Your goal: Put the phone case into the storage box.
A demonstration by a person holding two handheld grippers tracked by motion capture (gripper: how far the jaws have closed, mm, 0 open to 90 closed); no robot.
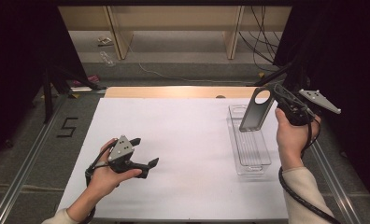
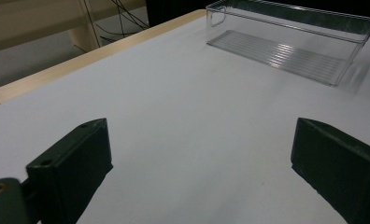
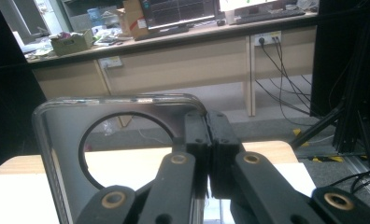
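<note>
My right gripper (image 1: 273,95) is raised at the right of the table, shut on the top corner of a dark flat case with a round hole (image 1: 257,114). The case hangs tilted over the far end of a clear plastic tray (image 1: 251,165). In the right gripper view the jaws (image 3: 207,135) pinch the case's rim (image 3: 57,154) beside the hole. My left gripper (image 1: 145,151) is held low over the white sheet at the near left, open with nothing between its jaws (image 2: 202,163). The tray (image 2: 360,32) lies ahead of it, to the right.
A white sheet (image 1: 183,149) covers the table, with a wooden strip (image 1: 174,92) bare along the far edge. Black stands and cables (image 1: 286,70) stand off the far right corner. Metal rails (image 1: 24,158) run along both sides.
</note>
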